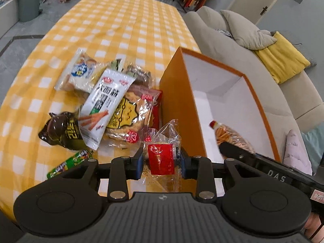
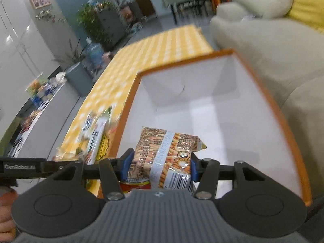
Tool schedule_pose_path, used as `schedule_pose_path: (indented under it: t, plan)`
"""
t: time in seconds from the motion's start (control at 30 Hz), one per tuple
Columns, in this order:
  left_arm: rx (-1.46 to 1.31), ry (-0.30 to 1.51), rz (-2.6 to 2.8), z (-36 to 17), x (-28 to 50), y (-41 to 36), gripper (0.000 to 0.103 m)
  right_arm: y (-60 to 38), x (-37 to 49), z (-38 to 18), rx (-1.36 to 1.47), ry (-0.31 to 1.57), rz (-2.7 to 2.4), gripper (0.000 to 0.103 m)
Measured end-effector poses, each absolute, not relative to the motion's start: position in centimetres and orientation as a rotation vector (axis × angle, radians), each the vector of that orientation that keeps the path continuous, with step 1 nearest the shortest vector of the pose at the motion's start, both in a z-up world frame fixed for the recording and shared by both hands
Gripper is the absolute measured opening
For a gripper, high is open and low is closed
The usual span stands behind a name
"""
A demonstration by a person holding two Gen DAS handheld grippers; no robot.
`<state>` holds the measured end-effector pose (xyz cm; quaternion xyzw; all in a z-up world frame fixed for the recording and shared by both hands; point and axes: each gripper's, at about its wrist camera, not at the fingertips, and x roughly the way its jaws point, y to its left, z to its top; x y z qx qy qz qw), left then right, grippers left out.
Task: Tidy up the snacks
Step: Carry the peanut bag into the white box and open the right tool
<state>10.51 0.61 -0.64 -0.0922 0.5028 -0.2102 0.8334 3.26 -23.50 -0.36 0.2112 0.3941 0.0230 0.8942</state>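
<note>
- Beside the orange box (image 1: 178, 101), on its outer left wall as my left camera saw it, I had the left gripper (image 1: 161, 160) clenched on a small clear-wrapped snack with a red label (image 1: 161, 158); both blue pads pressed its sides.
- That snack hung outside the box, just short of the near corner, above the yellow checked tablecloth (image 1: 113, 26).
- Over the box, my right gripper (image 2: 160, 168) was grasping a patterned pack of stick snacks (image 2: 162, 151), jaws pinching the pack's lower half near its barcode.
- From the right camera the pack's upper end reached out above the box's white floor (image 2: 232, 131), which lay bare ahead of it.
- From the left camera I saw the same pack (image 1: 226, 133) poking in above the box's near end, with the right gripper's black arm behind it.
- Left of the box lay the loose pile: a white pouch with stick pictures (image 1: 105, 103), a clear bag of yellow cakes (image 1: 129, 119), a dark brown pouch (image 1: 60, 131), a pale bag with blue print (image 1: 81, 70) and a green stick pack (image 1: 68, 162) nearest me.
- A red packet (image 1: 156, 109) rested just beside the box's left wall; I could not tell whether they touched.
- Beyond the box's right side stood a grey sofa (image 1: 243, 46) with a yellow cushion (image 1: 281, 58).
</note>
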Motion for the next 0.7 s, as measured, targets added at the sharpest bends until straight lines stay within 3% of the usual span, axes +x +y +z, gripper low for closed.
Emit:
schedule_pose_path:
  t: [0.2,0.3,0.5,0.7]
  plan:
    - [-0.205,1.092,-0.445,-1.7,10.7,1.1,0.038,-23.0,4.0,-2.0,0.456,0.914,0.08,0.058]
    - [-0.221,1.112,-0.439,-2.2,10.9,1.6,0.038,-23.0,4.7,-2.6,0.491,0.944,0.133,0.076]
    - [-0.221,1.102,-0.457,-1.9,10.8,2.3,0.038,-23.5,4.7,-1.7,0.49,0.971,0.108,0.075]
    - [-0.249,1.11,-0.472,-1.9,10.8,3.2,0.038,-24.3,6.7,-2.2,0.55,1.178,0.085,0.077]
